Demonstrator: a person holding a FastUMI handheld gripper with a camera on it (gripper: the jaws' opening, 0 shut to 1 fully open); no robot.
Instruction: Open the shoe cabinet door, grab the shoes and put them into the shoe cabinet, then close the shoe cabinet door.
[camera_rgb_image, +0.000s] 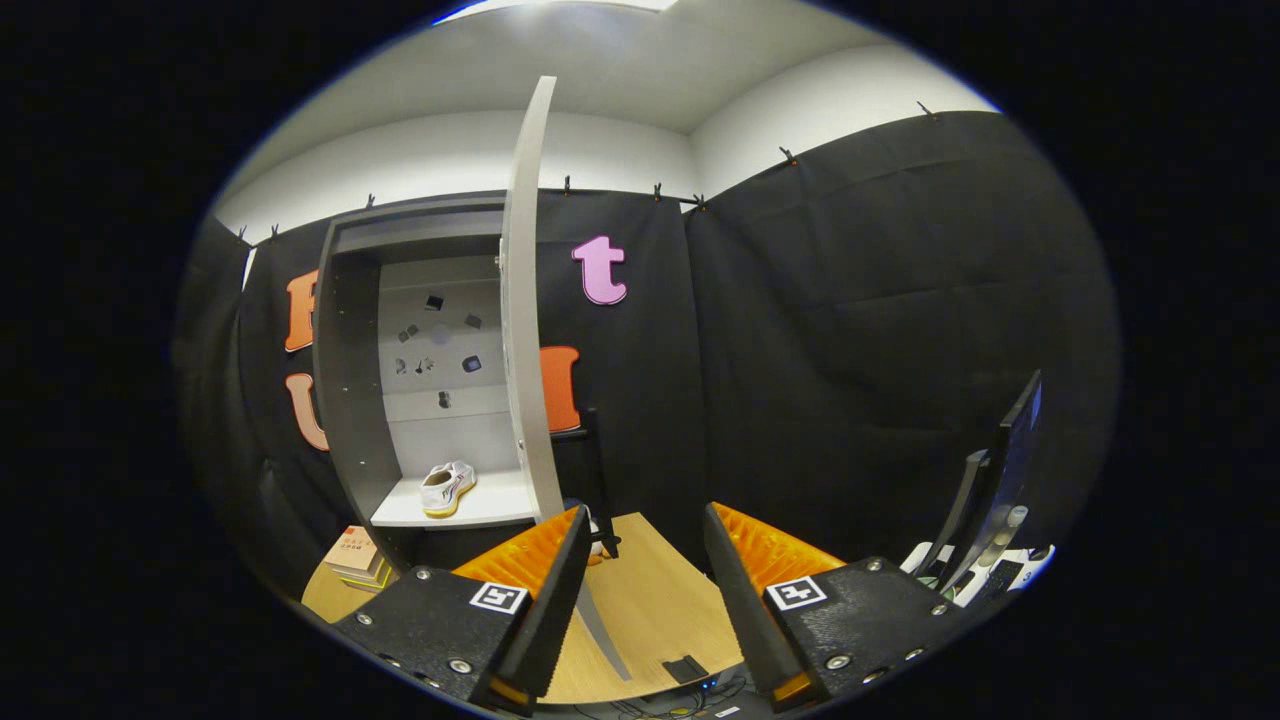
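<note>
1 shoe shelved, door ajar, gripper empty

Gripper body – appearance as seen from the gripper view

Two wedge-shaped fingers of the gripper are seen, spread apart with nothing between them; ribbed pads are fitted on the inner faces. Each finger is carried on a black, rough-textured block – a square black-and-white marker tag is fixed on top of each block, and silver screw heads are set along the block edges. The left block is seen to be broader than the right.
</note>
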